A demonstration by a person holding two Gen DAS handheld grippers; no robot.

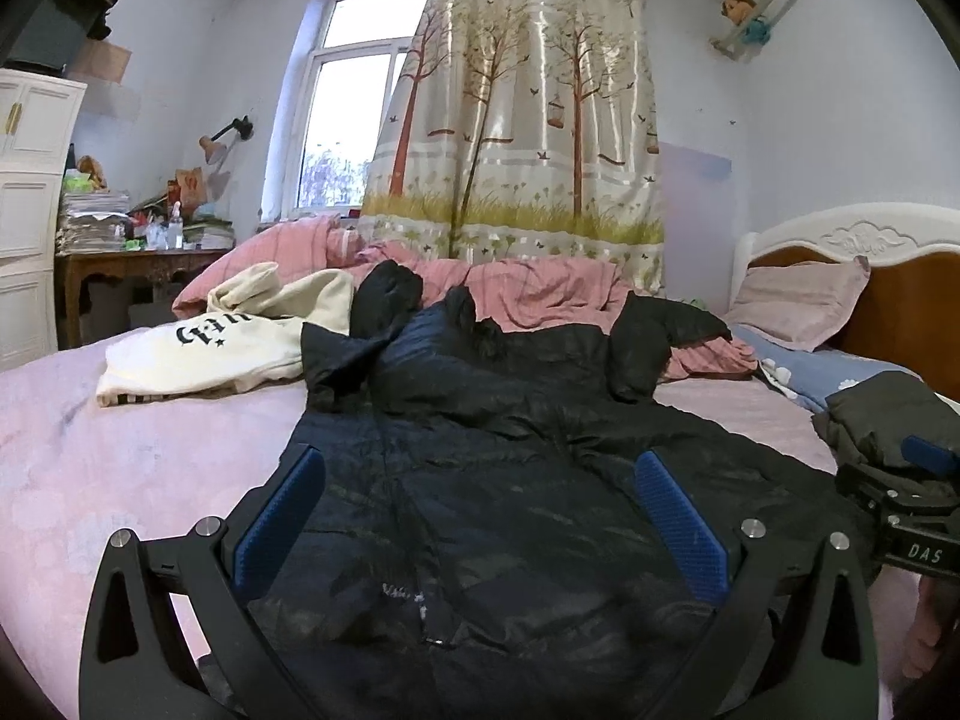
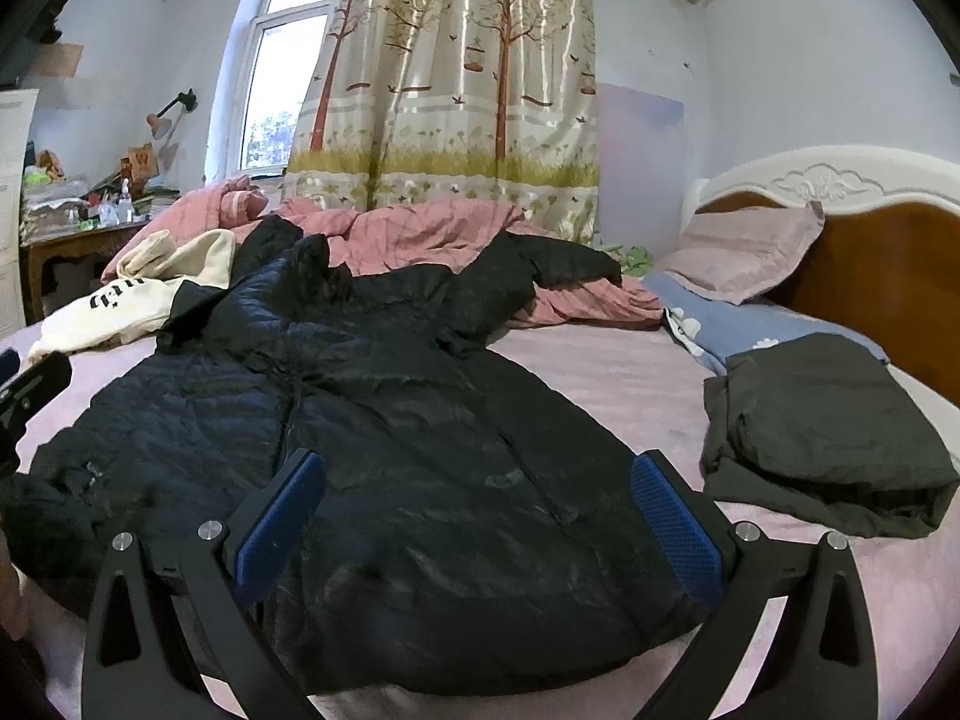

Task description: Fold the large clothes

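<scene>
The black quilted puffer jacket (image 2: 372, 420), glossy and stitched in narrow channels, lies spread flat on the pale pink bed sheet (image 2: 612, 372), collar toward 12 o'clock. The left gripper (image 1: 480, 516) and right gripper (image 2: 480, 516) each hover over its hem, blue textured pads (image 1: 681, 525) set wide apart, clamping nothing. A folded matte dark garment (image 2: 828, 438) rests at 3 o'clock; a cream printed sweatshirt (image 1: 204, 354) lies crumpled at 10 o'clock.
</scene>
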